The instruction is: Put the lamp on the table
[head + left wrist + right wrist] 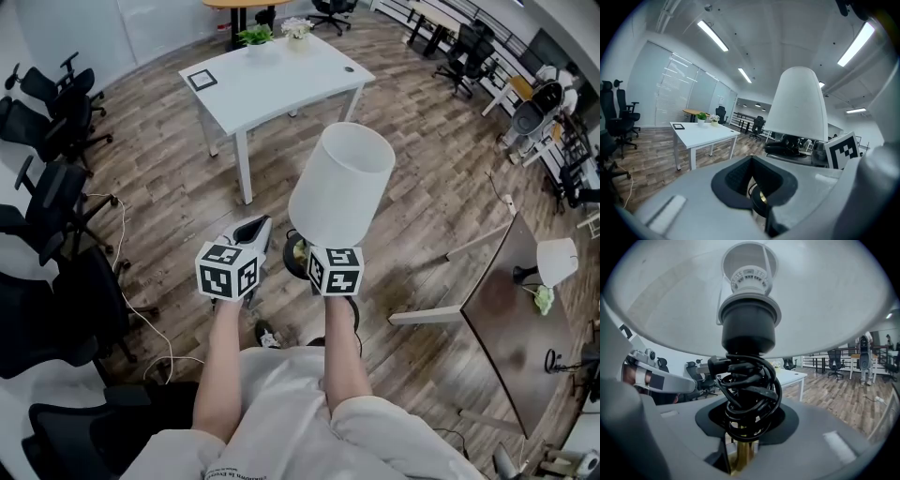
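Observation:
The lamp has a white shade (342,183) and hangs tilted in the air in front of me, above the wooden floor. My right gripper (319,255) is shut on its brass stem (743,458), just under the coiled black cord (747,394) and the shade (750,287). My left gripper (255,231) sits beside it, jaws closed, with the black lamp base (758,199) caught in the notch between them. The shade (799,105) rises to that gripper's right. The white table (272,84) stands a few steps ahead, also seen as the white table (703,133).
On the white table are two small potted plants (255,36) and a black frame (202,79). Black office chairs (47,197) line the left side. A dark table (516,319) carrying another lamp (556,258) is at the right. A cable (122,234) runs across the floor.

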`<state>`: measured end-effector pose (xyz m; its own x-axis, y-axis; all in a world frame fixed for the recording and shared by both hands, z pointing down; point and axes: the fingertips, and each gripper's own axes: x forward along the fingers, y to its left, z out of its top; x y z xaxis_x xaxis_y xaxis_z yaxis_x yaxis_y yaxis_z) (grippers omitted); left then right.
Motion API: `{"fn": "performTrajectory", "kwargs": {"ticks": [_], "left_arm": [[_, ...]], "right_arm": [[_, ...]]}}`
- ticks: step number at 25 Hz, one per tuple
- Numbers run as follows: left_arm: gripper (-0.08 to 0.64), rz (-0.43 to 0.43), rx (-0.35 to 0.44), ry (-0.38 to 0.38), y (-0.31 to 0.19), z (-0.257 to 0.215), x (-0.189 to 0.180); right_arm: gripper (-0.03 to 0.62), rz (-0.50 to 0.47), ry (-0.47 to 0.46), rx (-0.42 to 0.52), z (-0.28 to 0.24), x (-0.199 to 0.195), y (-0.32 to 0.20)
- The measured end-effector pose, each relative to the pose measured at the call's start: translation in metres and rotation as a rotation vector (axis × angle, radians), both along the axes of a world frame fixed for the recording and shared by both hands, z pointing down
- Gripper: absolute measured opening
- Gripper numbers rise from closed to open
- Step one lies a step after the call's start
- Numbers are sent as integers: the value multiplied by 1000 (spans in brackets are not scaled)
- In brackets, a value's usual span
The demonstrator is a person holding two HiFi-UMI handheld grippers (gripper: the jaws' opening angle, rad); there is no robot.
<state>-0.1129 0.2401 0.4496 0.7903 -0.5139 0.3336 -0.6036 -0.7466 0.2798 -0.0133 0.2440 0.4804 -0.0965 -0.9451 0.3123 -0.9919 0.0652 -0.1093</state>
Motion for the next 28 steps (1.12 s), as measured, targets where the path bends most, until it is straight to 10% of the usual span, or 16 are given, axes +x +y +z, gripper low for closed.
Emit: {"fn": "performTrajectory", "kwargs": {"ticks": [28], "left_arm": [[2,-83,64,-22,-126,-22,-44]], "right_arm": [[150,-89,-14,47,-12,-32,-141]]}}
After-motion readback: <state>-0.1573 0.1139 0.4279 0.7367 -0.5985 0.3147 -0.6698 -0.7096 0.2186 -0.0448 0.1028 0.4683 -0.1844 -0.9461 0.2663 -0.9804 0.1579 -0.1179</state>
